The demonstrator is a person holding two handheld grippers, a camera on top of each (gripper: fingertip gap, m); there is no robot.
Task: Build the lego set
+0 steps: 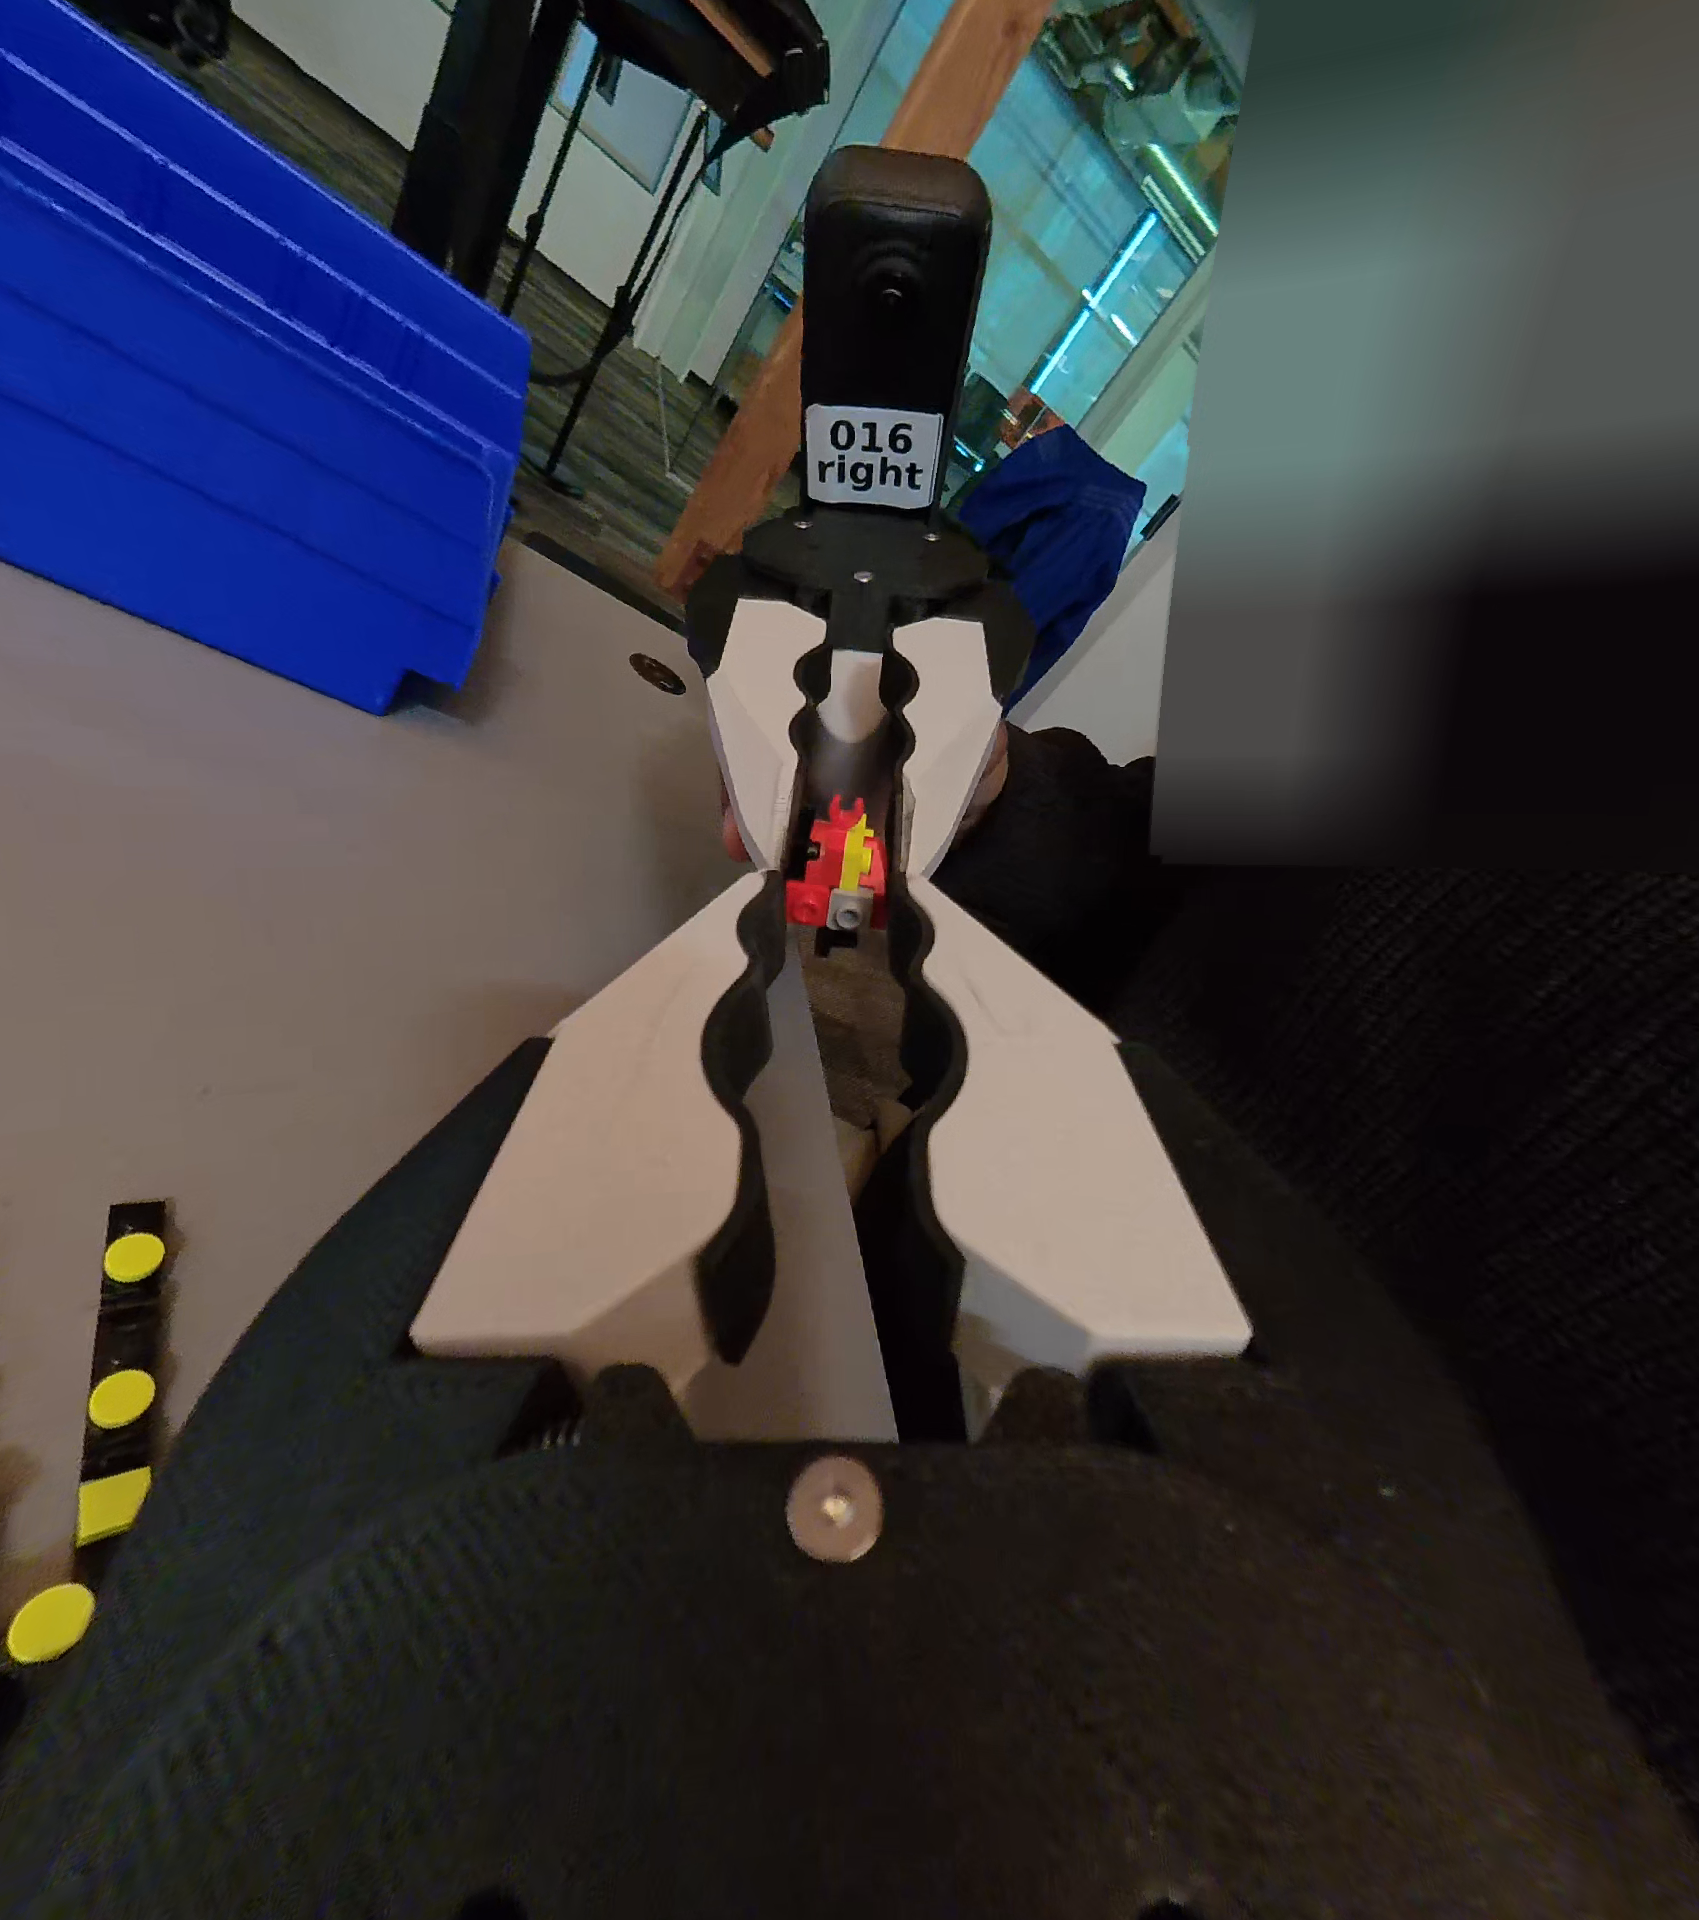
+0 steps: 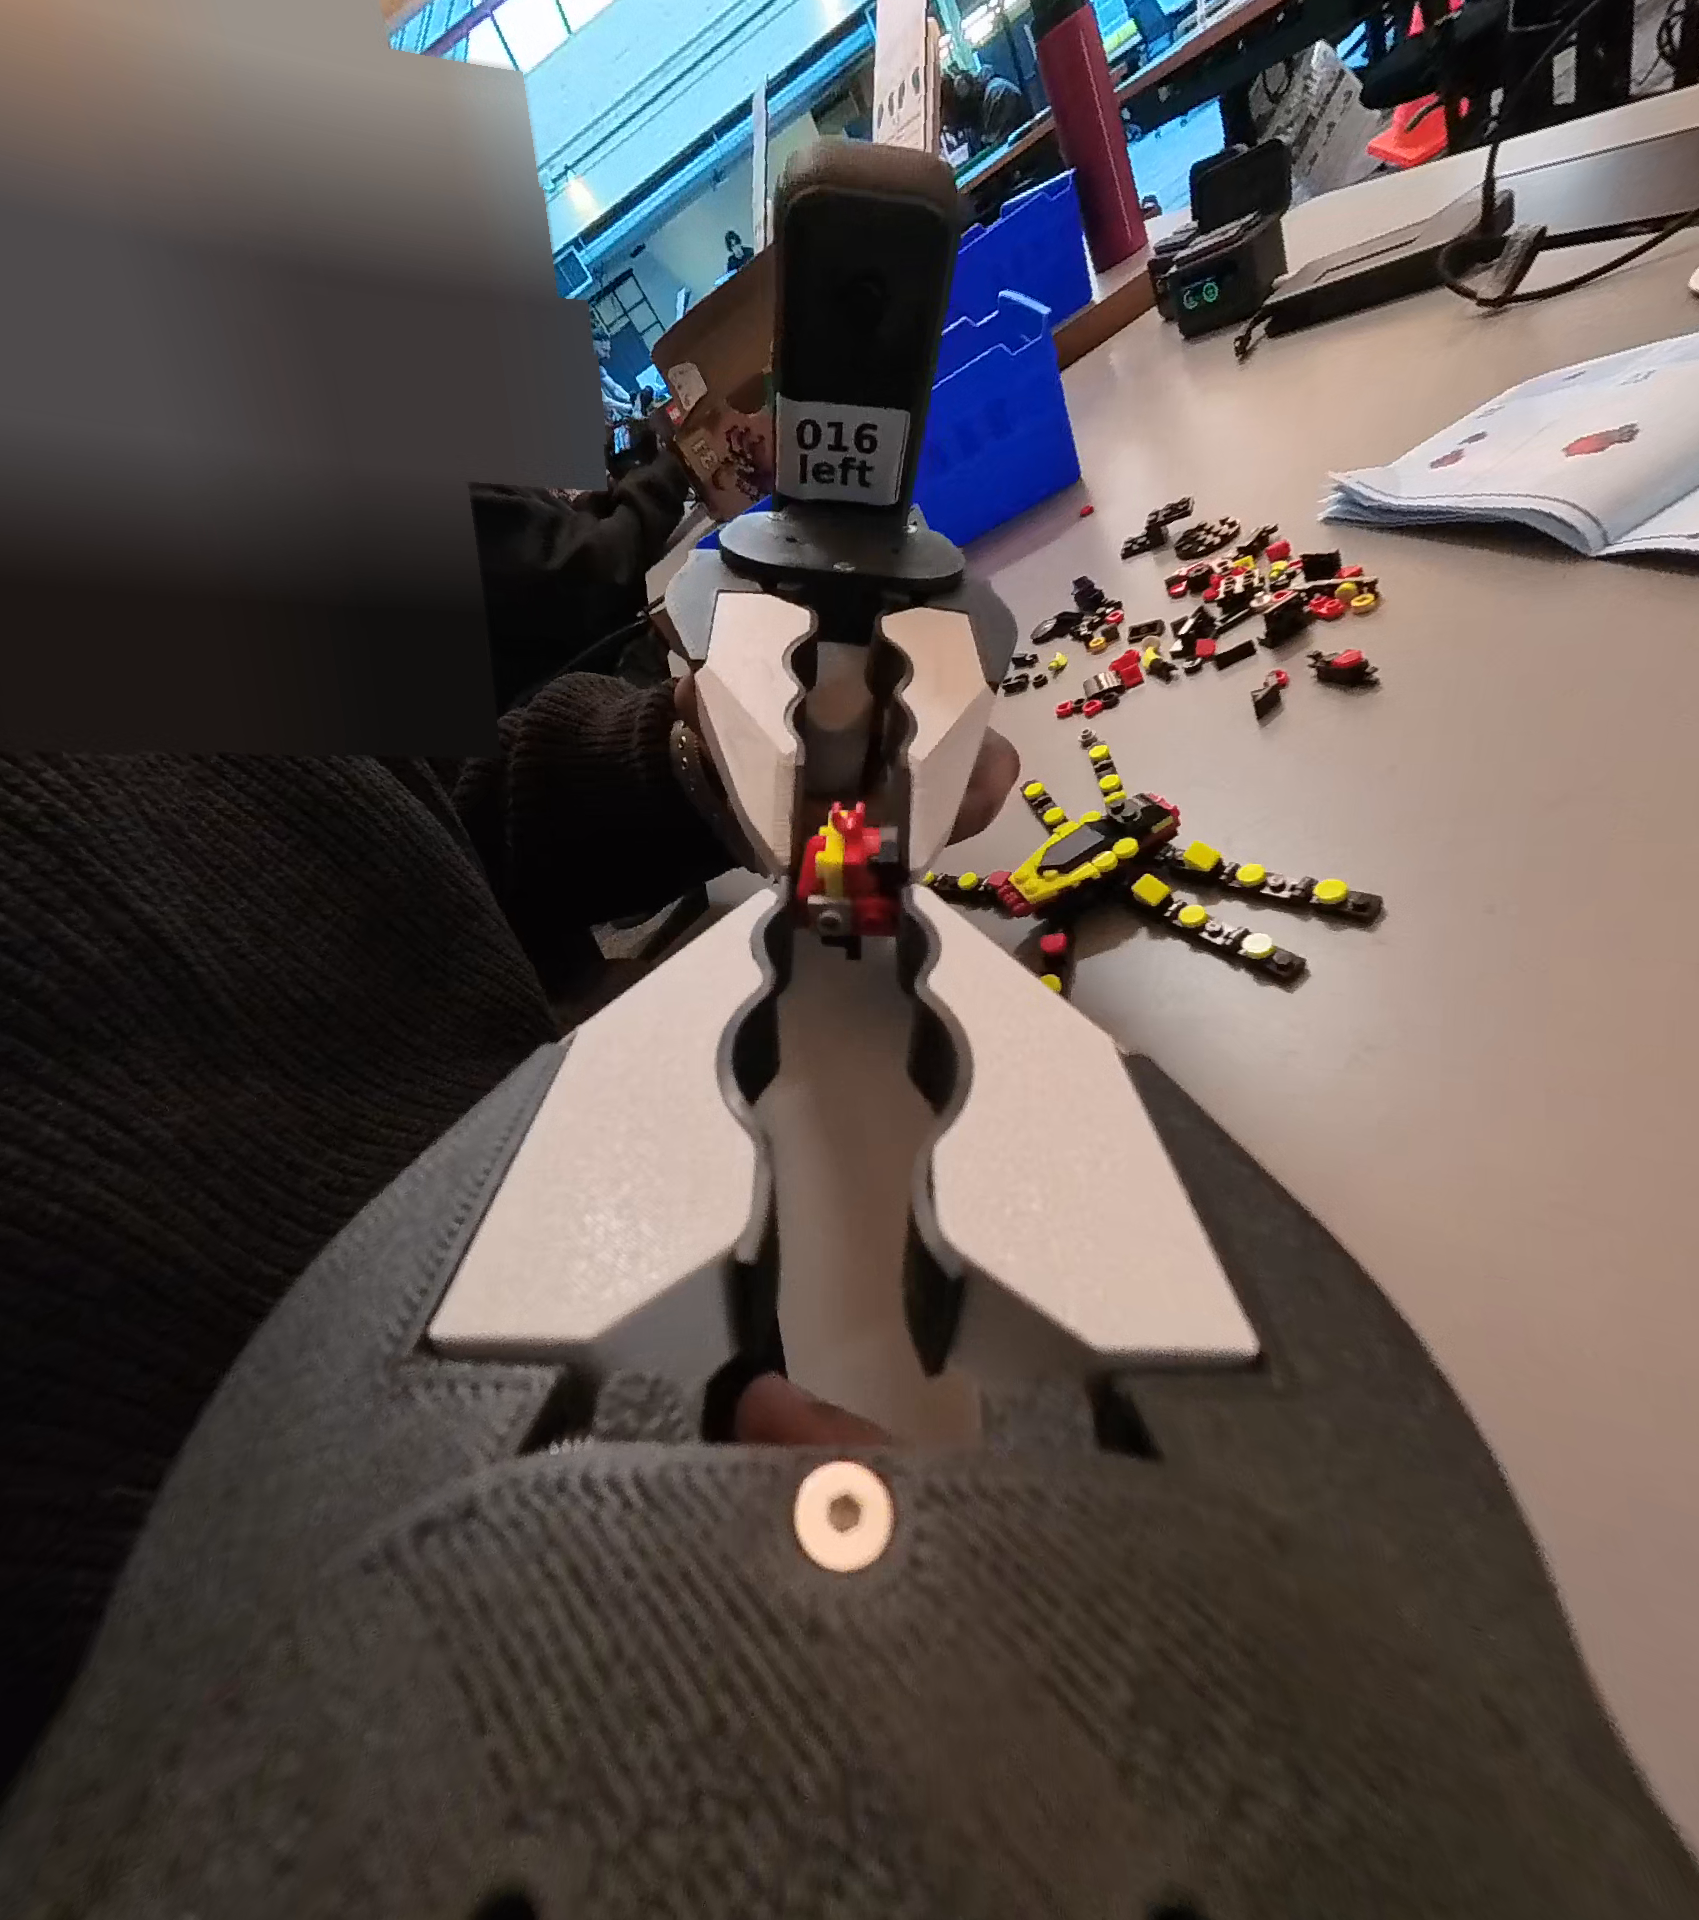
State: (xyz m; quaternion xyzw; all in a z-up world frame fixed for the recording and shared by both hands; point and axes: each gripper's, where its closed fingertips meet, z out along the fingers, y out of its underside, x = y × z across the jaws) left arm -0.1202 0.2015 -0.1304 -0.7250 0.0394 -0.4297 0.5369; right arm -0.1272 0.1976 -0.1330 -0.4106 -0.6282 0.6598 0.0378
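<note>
- The left gripper (image 1: pixel 837 920) and the right gripper (image 2: pixel 840 914) meet tip to tip above the front edge of the worktop (image 2: pixel 1447 1039), each pointing straight at the other.
- Between the four fingertips sits a small red and yellow lego piece (image 1: pixel 840 873), with a grey stud block at its lower side and a bit of black beneath.
- Both jaws are drawn narrow, the fingers touching the piece from either side; each gripper appears clamped on it, one on each end.
- The piece is off the worktop, held in the air in front of the person's dark knitted sleeve (image 2: pixel 201 1039).
- Only the right wrist view shows the partly built black and yellow lego model (image 2: pixel 1105 862) with long studded legs, lying on the worktop just right of the grippers.
- Farther toward the back edge that view also shows a scatter of loose lego parts (image 2: pixel 1240 613), an open instruction booklet (image 2: pixel 1603 468) near the right edge, and a blue bin (image 2: pixel 1001 416).
- Only the left wrist view shows two black studded strips with yellow round tiles (image 1: pixel 123 1382) at the lower left, and a stack of blue bins (image 1: pixel 180 343) at the worktop's far left.
</note>
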